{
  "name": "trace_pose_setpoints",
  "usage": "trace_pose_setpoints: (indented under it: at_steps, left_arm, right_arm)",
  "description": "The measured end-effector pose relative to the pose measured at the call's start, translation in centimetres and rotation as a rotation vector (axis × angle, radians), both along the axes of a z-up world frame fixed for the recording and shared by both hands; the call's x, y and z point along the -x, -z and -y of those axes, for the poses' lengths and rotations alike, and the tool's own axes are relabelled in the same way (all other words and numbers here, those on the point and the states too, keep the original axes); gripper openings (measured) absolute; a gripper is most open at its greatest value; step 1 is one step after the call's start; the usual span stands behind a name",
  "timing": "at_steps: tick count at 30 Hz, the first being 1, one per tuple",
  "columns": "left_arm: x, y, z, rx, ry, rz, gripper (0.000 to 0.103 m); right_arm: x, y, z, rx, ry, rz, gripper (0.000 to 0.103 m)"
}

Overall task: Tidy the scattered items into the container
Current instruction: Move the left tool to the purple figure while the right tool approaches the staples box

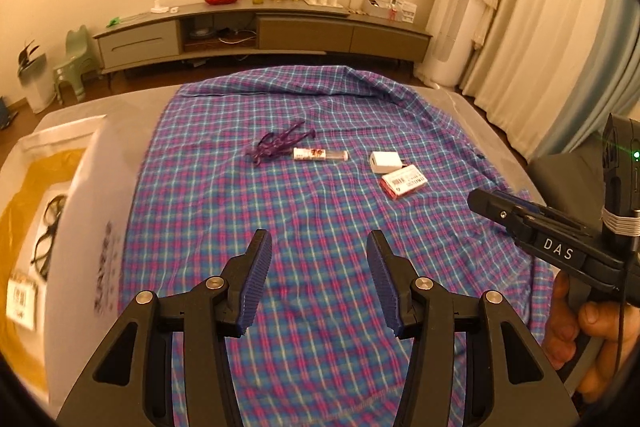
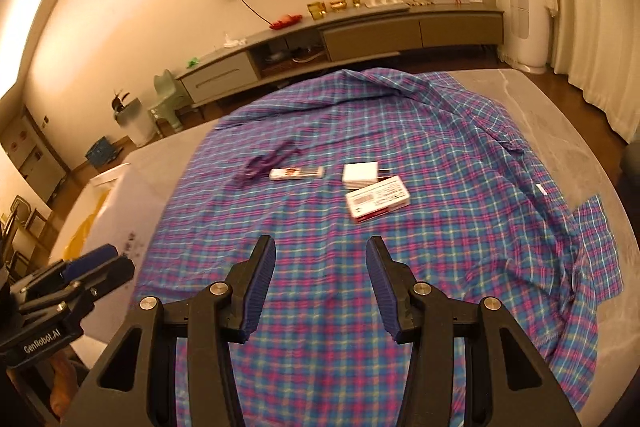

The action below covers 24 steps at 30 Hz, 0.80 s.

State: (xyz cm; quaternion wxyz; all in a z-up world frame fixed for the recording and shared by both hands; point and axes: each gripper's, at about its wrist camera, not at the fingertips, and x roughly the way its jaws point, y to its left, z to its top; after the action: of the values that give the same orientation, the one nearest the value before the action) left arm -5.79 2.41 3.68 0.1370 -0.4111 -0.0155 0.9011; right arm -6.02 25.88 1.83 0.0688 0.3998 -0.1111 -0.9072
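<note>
1. Plaid cloth (image 1: 320,227) covers the table; a purple tangle (image 1: 280,143), tube (image 1: 320,154), white charger (image 1: 384,162) and card box (image 1: 404,182) lie far centre
2. Left gripper (image 1: 319,279) and right gripper (image 2: 320,281) hover near, both spread and empty, apparently approaching the items
3. White container (image 1: 76,211) sits left, glasses (image 1: 48,235) inside

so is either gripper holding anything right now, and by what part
Nothing is held. The left gripper and the right gripper both stand open over the plaid cloth, with nothing between their jaws.
</note>
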Motion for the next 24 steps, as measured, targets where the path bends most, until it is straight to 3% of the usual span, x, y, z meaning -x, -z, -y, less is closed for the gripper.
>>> trace_pose_setpoints:
  at_steps: [8, 14, 19, 24]
  left_arm:
    - [7.5, 2.2, -0.6, 0.032, -0.005, 0.004, 0.052]
    - [13.7, 5.6, -1.3, 0.075, 0.015, 0.04, 0.052]
    - [18.1, 8.8, -1.5, 0.11, 0.014, 0.069, 0.052]
    - [20.8, 11.4, -1.4, 0.112, 0.017, 0.097, 0.052]
  right_arm:
    - [5.8, 2.8, -1.0, -0.036, -0.02, 0.058, 0.049]
    - [9.2, 6.4, -1.4, -0.062, -0.033, 0.12, 0.049]
    - [11.2, 8.4, -1.9, -0.082, -0.026, 0.137, 0.059]
    - [12.6, 9.3, -2.0, -0.105, -0.045, 0.124, 0.061]
